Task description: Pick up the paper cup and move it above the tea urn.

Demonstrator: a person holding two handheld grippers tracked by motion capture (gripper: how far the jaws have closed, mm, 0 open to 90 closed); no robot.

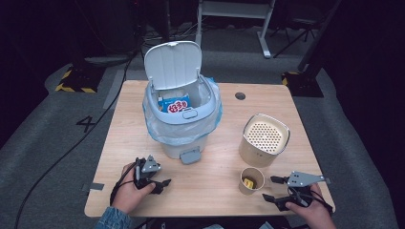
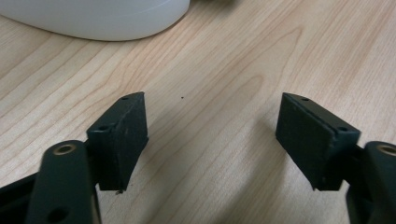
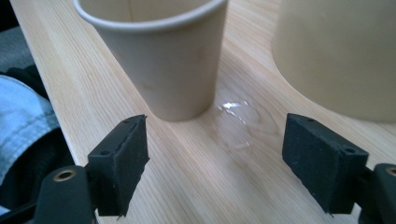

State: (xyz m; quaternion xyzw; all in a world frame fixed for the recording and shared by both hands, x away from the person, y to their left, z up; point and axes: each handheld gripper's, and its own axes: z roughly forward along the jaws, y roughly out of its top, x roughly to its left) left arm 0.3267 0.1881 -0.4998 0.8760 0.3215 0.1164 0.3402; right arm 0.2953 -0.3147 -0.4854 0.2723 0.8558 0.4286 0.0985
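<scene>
A white pedal bin (image 1: 184, 109) with its lid up and a plastic liner stands at the table's middle-left; a blue and white packet (image 1: 175, 104) lies inside. A paper cup (image 1: 251, 180) with something yellow in it stands near the front right. In the right gripper view the cup (image 3: 161, 51) rises just beyond the open jaws. My right gripper (image 1: 270, 188) is open, a short way right of the cup. My left gripper (image 1: 164, 185) rests open on the wood in front of the bin, with bare wood between its fingers (image 2: 122, 135) and the bin's white base (image 2: 93, 18) ahead.
A beige container with a perforated lid (image 1: 264, 139) stands behind the cup, and its wall (image 3: 341, 51) shows close by in the right gripper view. The wooden table (image 1: 129, 143) has a round cable hole (image 1: 240, 96) at the back. A small wet patch (image 3: 236, 123) glistens by the cup.
</scene>
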